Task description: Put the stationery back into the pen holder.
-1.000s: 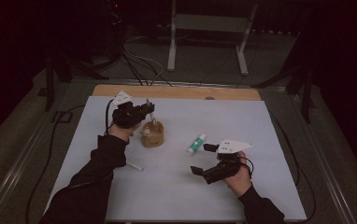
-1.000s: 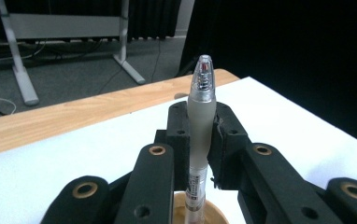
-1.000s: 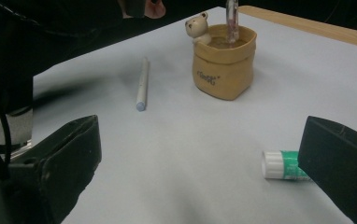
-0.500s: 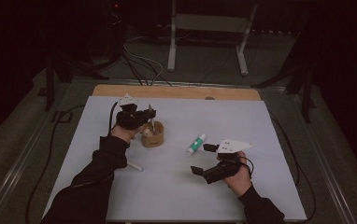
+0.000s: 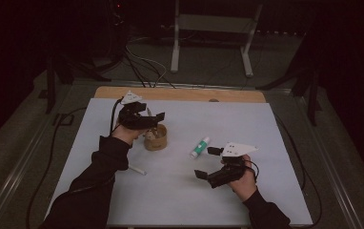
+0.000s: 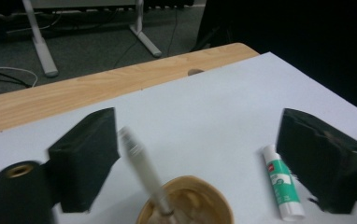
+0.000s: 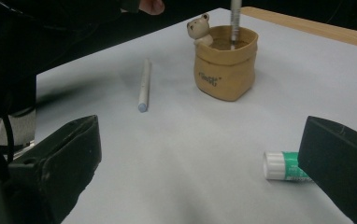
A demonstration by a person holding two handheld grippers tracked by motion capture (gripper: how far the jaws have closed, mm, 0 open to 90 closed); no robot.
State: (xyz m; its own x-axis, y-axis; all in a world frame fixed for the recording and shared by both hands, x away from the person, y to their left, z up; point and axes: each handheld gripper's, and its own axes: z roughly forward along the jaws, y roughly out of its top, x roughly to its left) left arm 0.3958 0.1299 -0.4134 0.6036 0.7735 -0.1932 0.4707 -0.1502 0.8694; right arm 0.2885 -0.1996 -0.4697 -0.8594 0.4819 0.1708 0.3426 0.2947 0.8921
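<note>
A person seated at a white-covered surface [image 5: 180,191] works a hand-held gripper in each hand. The left gripper [image 5: 155,118] hangs just over a small tan pen holder [image 5: 156,138], its jaws having just been opening and now standing wide apart with nothing pressed between them. A grey pen [image 6: 144,169] stands in the holder, leaning toward one jaw in the left gripper view, its tip blurred and its lower end down inside the cup. In the right gripper view the pen holder [image 7: 225,62] stands upright, with a little bear figure [image 7: 199,28] perched on its rim and the pen [image 7: 235,21] rising nearly straight from its mouth.

The right gripper [image 5: 207,163] sits low near the person's edge of the surface, well apart from the holder, its jaws spread wide and empty. A green-and-white glue stick [image 5: 199,147] lies on its side between the holder and the right gripper, close to the upper jaw. A second pen [image 5: 136,169], pale grey, lies flat on the surface beside the left forearm [image 5: 106,160]. A bare wooden strip [image 5: 189,94] shows along the far edge of the surface.
</note>
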